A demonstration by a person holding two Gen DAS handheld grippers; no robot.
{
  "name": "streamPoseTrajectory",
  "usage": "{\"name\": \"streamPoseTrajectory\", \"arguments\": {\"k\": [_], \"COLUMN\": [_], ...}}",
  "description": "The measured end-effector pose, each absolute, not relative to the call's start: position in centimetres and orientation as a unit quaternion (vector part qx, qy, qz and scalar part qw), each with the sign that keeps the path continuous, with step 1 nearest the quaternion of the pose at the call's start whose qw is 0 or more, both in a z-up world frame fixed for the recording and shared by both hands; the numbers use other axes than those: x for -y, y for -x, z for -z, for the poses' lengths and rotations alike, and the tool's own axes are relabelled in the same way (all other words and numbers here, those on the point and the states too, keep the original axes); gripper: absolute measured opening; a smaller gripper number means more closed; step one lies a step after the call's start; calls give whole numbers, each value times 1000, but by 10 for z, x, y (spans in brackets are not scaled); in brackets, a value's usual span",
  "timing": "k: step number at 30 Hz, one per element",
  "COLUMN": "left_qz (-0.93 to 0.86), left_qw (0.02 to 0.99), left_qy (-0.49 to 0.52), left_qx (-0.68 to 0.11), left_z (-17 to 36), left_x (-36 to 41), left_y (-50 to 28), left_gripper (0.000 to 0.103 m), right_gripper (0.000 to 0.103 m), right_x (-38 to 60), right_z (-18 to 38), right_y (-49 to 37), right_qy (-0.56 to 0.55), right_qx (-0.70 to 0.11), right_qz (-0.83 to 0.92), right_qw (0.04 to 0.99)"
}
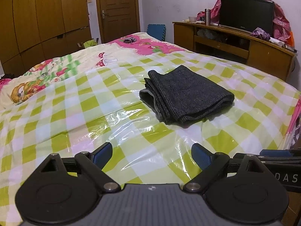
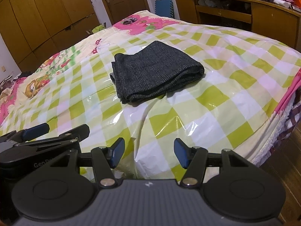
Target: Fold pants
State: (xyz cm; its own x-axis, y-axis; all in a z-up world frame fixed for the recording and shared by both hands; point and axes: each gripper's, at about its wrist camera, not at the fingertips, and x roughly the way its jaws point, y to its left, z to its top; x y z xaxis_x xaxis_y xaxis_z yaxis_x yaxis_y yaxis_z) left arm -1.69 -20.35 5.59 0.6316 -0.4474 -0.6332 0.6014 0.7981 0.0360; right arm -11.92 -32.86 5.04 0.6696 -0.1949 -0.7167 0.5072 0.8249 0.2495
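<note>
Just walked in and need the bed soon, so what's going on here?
A person holding two tongs is folding pants. The dark grey pants already lie folded in a compact stack on the green-checked plastic sheet covering the bed. The left tongs and the right tongs are both open, empty, and held back from the pants near the bed's edge.

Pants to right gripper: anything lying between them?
Nothing but bare checkered plastic sheet, wrinkled, between the folded pants and the open right gripper; clearest in the right wrist view.
</note>
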Motion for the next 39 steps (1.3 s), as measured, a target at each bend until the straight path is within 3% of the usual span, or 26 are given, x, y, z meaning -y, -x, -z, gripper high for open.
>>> {"name": "streamPoseTrajectory", "arguments": {"k": [39], "left_qz": [295], "left_qw": [892], "left_qy": [-122], "left_qx": [-321], "left_z": [-51], "left_x": [197], "left_y": [18], "left_gripper": [103], "right_gripper": [59], "right_x": [326], "right_z": [-47], "right_y": [120], "right_qy": [-225], "right_qx": [-363], "right_qz": [197], "right_qw": [883]}}
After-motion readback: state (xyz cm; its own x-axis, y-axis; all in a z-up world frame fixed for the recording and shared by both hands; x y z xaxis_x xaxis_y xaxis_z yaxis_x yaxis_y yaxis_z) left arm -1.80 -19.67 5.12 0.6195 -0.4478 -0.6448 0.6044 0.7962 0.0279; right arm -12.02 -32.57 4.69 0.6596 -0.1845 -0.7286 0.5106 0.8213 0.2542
